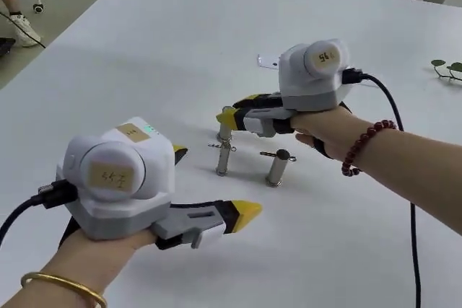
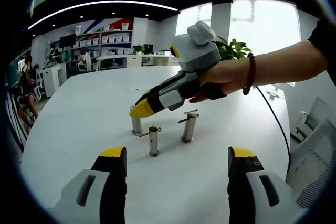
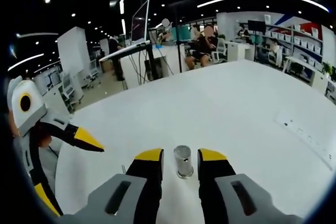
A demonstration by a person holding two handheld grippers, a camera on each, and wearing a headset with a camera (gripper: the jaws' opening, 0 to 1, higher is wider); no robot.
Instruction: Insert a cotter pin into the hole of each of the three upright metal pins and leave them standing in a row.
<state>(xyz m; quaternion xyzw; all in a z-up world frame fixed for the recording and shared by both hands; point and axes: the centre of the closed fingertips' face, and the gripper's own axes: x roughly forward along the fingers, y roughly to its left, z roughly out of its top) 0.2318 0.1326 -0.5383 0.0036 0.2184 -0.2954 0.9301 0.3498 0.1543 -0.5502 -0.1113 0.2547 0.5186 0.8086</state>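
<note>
left tongs (image 1: 215, 182), right tongs (image 1: 230, 112) — white-grey, yellow tips, black cables (image 1: 404, 200) | gold bangle (image 1: 61, 286) | red bead bracelet (image 1: 364, 146)

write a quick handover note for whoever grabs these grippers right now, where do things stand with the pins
Grippers: the left hand-held gripper is open and empty, above the table, short of the pins. The right hand-held gripper is open, its jaws either side of the far pin with a gap each side, so apparently not gripping.
Things: all three pins stand upright.
Done: the near pin carries its cotter pin; the side pin carries its cotter.
Left: the far pin looks bare. The pins form a triangle, so they probably need lining up.
</note>
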